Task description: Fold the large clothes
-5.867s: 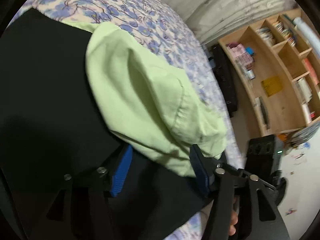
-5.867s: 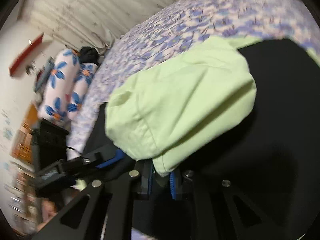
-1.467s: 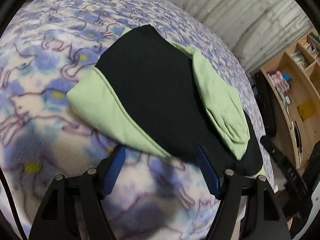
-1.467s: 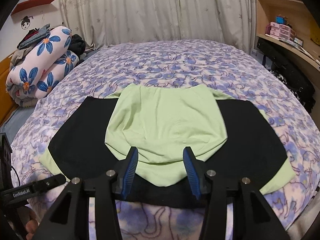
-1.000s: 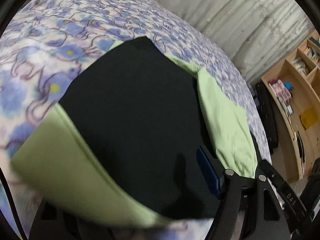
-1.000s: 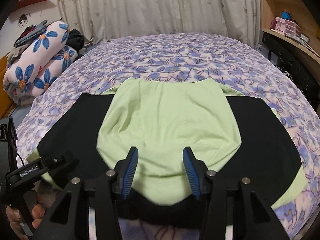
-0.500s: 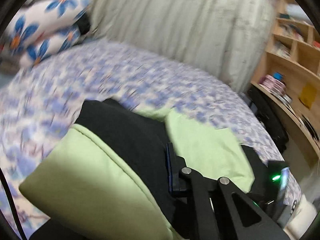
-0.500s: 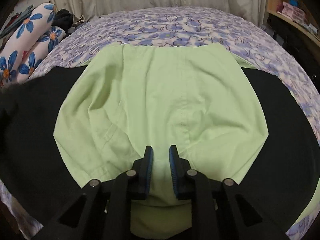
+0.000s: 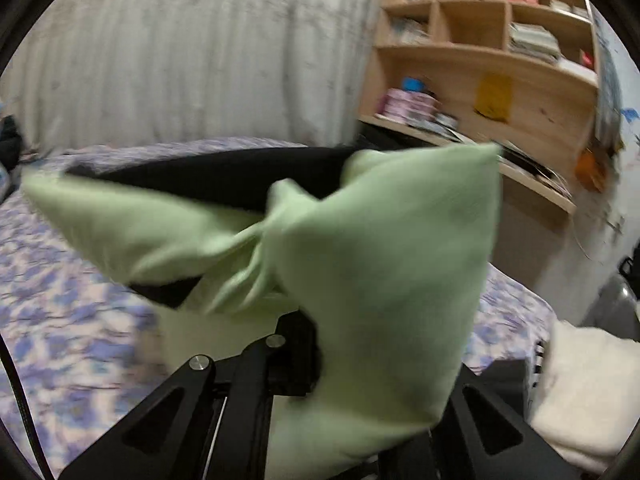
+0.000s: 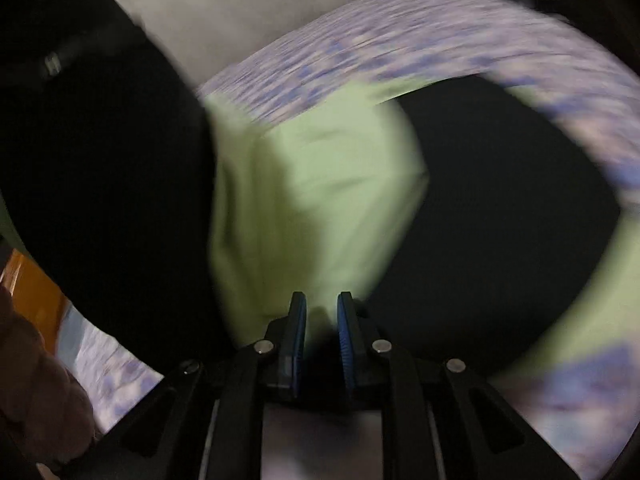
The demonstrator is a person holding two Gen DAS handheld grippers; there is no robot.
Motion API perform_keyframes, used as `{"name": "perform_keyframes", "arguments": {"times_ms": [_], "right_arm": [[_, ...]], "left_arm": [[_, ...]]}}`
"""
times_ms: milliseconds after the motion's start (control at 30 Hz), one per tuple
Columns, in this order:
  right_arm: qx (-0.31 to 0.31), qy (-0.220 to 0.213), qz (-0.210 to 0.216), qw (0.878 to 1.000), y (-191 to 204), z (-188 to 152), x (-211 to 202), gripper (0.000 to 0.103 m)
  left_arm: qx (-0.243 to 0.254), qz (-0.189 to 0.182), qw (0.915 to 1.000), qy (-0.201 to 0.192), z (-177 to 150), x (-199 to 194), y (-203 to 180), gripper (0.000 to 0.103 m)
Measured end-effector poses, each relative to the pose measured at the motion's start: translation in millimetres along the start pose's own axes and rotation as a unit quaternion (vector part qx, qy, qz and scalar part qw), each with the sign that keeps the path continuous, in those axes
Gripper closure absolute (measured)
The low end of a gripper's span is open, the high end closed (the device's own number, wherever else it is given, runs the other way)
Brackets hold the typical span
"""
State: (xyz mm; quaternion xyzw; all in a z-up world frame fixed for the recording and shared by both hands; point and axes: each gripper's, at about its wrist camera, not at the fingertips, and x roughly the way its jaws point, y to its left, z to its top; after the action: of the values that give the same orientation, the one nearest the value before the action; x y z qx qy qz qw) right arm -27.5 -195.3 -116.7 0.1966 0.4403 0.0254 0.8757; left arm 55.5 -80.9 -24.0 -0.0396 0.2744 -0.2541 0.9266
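Here, only the left wrist view is showing the bookshelf [image 9: 484, 76] and curtain [image 9: 192, 52]; the right view is showing mostly blurred bedspread [image 10: 400, 40]. The left gripper [image 9: 304, 360] is holding the green-and-black garment [image 9: 384, 264] raised above the bed, fingers closed on it. The right gripper [image 10: 321, 330] is pinching the garment's green panel, blue pads [image 10: 299, 332] nearly together.

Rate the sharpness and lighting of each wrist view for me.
Left wrist view: motion-smeared; the green-and-black garment and bookshelf are soft, light even, left gripper mostly covered by cloth. Right wrist view: heavier streaking across the floral bedspread, dim with dark corners, only the right gripper fairly crisp, nipping green fabric.
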Motion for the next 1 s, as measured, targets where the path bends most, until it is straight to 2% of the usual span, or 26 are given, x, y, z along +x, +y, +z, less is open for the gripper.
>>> {"name": "perform_keyframes", "arguments": {"times_ms": [67,167,300,367,467,567,633,667,700,733,867,1000], "right_arm": [[0.032,-0.030,-0.059,0.997,-34.7,3.4,-22.0,0.087],[0.070,-0.047,-0.113,0.990,-74.8,4.4,-38.2,0.087],[0.115,-0.043,-0.118,0.985,-106.7,-0.1,-41.0,0.087],[0.121,-0.045,-0.112,0.985,-110.5,-3.9,-44.1,0.087],[0.119,-0.043,-0.112,0.986,-108.9,-2.6,-44.2,0.087],[0.120,-0.037,-0.106,0.986,-111.0,2.5,-41.2,0.087],[0.124,-0.035,-0.102,0.986,-113.2,5.2,-41.5,0.087],[0.127,-0.034,-0.100,0.986,-113.2,5.1,-43.1,0.087],[0.132,-0.032,-0.098,0.986,-113.4,5.5,-44.4,0.087],[0.136,-0.030,-0.096,0.986,-114.5,5.8,-45.7,0.087],[0.145,-0.032,-0.090,0.985,-113.3,8.0,-56.1,0.087],[0.142,-0.039,-0.087,0.985,-109.1,13.2,-71.7,0.079]], "left_arm": [[0.007,-0.020,0.9997,0.015,-4.8,20.1,-22.6,0.097],[0.020,-0.047,0.9974,0.050,-18.6,54.0,-55.7,0.097],[0.050,-0.063,0.9908,0.109,-45.5,104.0,-83.9,0.097],[0.046,-0.069,0.9852,0.150,-58.3,129.4,-89.2,0.097],[0.037,-0.072,0.9780,0.193,-70.8,150.4,-87.0,0.097],[0.032,-0.082,0.9749,0.205,-72.7,142.8,-89.5,0.081],[0.026,-0.090,0.9734,0.209,-66.6,133.9,-89.1,0.053],[0.024,-0.090,0.9737,0.208,-61.5,129.2,-87.1,0.044],[0.022,-0.089,0.9749,0.203,-56.5,121.0,-85.7,0.030],[0.018,-0.090,0.9766,0.195,-52.4,110.7,-83.3,0.025],[0.013,-0.096,0.9811,0.167,-36.9,63.6,-78.0,0.025],[0.005,-0.050,0.9876,0.149,-30.2,32.6,-54.5,0.025]]}}
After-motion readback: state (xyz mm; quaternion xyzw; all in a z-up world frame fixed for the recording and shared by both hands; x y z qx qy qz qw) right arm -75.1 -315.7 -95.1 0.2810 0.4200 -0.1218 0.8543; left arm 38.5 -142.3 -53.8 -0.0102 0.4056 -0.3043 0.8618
